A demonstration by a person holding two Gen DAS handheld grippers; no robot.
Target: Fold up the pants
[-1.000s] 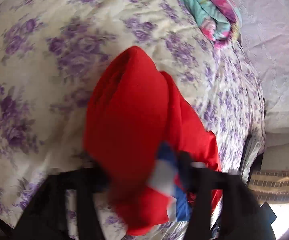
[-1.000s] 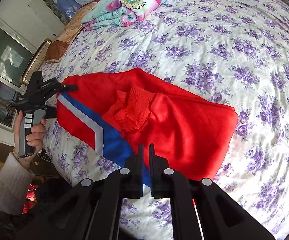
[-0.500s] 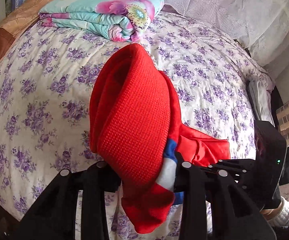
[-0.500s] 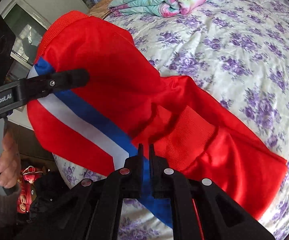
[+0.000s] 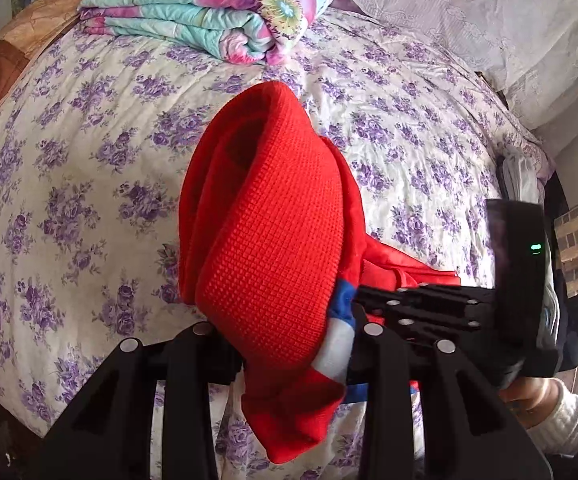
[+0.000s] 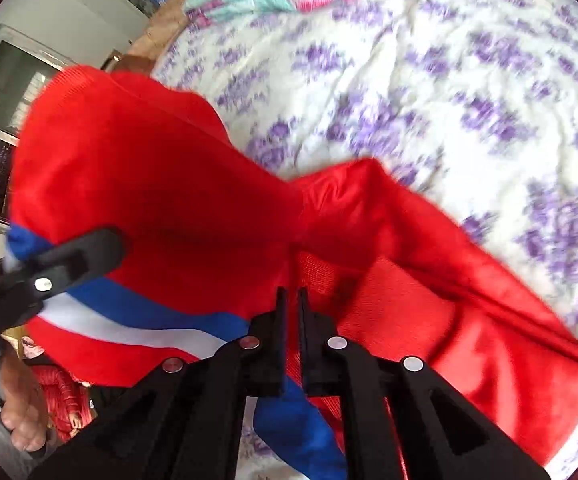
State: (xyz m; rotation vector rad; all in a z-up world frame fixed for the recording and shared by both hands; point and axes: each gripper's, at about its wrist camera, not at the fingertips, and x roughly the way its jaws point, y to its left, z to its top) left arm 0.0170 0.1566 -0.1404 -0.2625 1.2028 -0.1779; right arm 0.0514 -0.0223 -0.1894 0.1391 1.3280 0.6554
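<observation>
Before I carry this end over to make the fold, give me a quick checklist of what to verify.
1. Left gripper shut on the red pants: ok.
2. Right gripper jaws nearly closed on the pants: grip cannot tell.
3. Lifted end off the floral bedspread: ok.
4. Other end lying on the bed: ok.
5. Folded blanket apart from the pants: ok.
6. Layers aligned: cannot tell, right view blurred.

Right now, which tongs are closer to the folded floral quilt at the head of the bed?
Hard to call, probably the left. The left tongs hold the red pants up, facing the folded floral quilt. The right tongs grip the pants lower, beside them.
</observation>
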